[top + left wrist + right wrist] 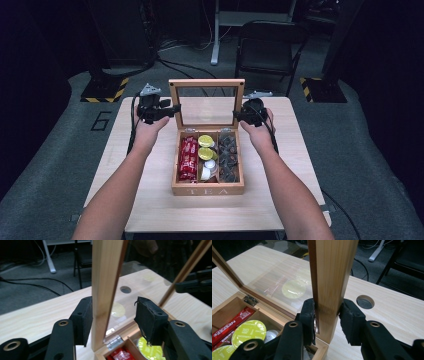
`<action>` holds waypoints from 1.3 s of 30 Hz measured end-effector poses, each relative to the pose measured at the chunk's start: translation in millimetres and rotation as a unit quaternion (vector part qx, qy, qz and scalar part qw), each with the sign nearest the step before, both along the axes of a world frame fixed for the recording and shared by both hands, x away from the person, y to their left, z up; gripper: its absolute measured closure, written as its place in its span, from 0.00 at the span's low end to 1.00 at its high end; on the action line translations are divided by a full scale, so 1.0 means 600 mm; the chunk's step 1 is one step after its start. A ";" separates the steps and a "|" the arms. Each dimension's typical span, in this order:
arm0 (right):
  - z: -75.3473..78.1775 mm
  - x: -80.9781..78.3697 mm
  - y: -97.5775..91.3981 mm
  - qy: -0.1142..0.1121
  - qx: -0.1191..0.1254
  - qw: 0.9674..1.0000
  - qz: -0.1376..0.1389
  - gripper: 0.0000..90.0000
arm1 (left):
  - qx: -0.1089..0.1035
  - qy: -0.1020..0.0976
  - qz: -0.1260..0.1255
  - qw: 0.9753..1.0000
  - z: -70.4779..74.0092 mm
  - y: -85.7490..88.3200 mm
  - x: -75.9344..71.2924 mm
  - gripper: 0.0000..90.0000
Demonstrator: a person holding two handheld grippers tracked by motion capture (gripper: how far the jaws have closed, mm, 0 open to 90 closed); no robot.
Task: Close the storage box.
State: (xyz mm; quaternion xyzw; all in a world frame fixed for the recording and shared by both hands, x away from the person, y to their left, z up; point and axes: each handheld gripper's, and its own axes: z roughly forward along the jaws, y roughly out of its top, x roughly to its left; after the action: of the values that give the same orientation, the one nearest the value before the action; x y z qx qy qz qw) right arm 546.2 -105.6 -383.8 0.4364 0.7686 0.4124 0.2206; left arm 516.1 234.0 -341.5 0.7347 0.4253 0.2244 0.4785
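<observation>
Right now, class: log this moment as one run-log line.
left gripper: open around lid frame | right gripper: shut on lid | tea box: open

We read "TEA" on the wooden box's front wall (208, 191), "NESCAFE" on the red sachet (233, 323) inside it, "CAPPUCCINO" on the neighbouring yellow-green capsule lid (249, 332), and "6" on the grey floor (101, 120) left of the box.

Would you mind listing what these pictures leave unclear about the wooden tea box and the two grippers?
- Dark pieces in the right compartment of the light wooden tea box: too small in the high view to identify.
- White item under the yellow-green round capsules: mostly covered by them.
- Left gripper: one pad lies against the glass-paned wooden lid; the other stands clear.
- Red stick sachets: cut off by the right gripper view's edge; the right gripper clamps the lid.
</observation>
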 end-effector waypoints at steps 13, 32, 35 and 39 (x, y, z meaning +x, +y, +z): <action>-0.003 -0.009 0.000 -0.006 0.004 1.000 -0.003 0.72 | -0.030 0.004 -0.013 0.999 0.014 0.009 0.016 0.67; 0.004 -0.017 0.000 -0.012 0.012 1.000 -0.002 0.67 | -0.007 0.000 -0.010 1.000 0.018 0.003 0.004 0.70; 0.013 -0.025 0.000 -0.024 0.015 1.000 0.001 0.65 | -0.004 -0.005 -0.013 1.000 0.023 0.003 -0.001 0.69; 0.025 -0.035 -0.005 -0.034 0.024 0.999 0.005 0.66 | -0.014 -0.020 -0.015 1.000 0.036 0.005 -0.011 0.68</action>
State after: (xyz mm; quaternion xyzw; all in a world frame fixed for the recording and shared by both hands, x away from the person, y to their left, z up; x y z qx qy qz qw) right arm 524.9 -108.7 -368.7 0.4237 0.7525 0.4466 0.2341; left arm 509.6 237.2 -319.8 0.7298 0.4079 0.2258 0.5001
